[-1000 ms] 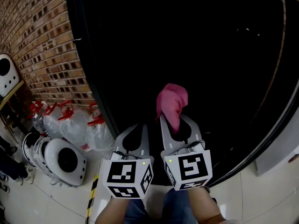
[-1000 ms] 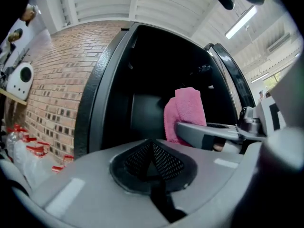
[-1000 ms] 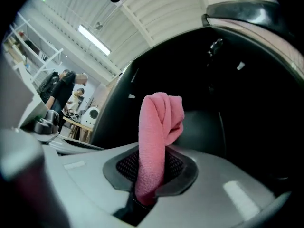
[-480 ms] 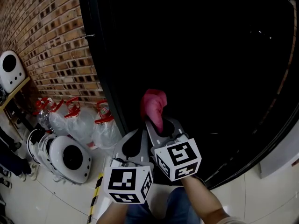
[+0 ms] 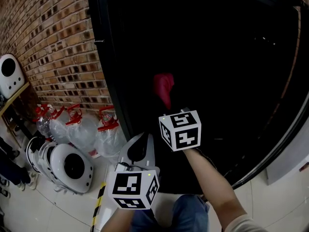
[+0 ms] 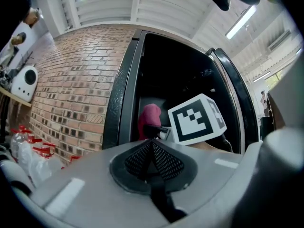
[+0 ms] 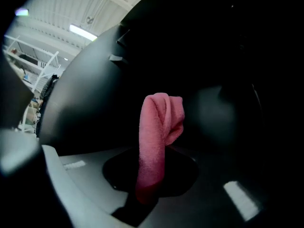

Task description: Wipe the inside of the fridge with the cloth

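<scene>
Jaws of right gripper (image 7: 148, 186) tight on limp, fuzzy pink cloth (image 7: 156, 127)

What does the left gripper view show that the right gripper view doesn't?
Only the left gripper view shows the brick wall, a black-and-white marker cube, and the left gripper, shut with nothing in it. Only the right gripper view shows the right gripper close up, its jaws clamped on the pink cloth. Both show the pink cloth and the dark inside of the fridge.
</scene>
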A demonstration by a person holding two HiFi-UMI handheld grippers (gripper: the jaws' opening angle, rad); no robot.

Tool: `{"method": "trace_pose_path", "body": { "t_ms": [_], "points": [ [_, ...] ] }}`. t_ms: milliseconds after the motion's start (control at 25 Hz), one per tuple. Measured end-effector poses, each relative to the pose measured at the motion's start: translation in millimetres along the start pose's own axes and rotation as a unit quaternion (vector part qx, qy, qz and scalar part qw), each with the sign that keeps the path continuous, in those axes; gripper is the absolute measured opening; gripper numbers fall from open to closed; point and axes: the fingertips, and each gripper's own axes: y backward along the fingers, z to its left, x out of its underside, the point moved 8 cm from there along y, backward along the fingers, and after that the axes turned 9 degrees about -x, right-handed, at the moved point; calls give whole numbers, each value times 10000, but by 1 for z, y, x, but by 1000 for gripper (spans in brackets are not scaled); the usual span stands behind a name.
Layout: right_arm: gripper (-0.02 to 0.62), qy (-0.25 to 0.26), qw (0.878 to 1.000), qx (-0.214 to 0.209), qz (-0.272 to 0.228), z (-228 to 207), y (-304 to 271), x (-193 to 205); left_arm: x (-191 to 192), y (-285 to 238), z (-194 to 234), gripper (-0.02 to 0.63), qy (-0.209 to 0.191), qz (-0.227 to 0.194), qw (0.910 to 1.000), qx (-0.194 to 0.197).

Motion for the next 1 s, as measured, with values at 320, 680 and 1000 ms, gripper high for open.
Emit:
{"method": "trace_pose_path", "body": {
  "t_ms": [320,680,1000],
  "points": [
    [60,548,9965,516,375,-40,-44,2,-3,-3,-8,11,53,54,9997,234],
    [61,344,9923,822,855,-66,-64,17,-5,1,-9,11,-33,57,9996,274],
    [60,278,9868,1294,930,-97,-40,21,-5,-9,-16,11,-7,68,9993,380]
  ]
}}
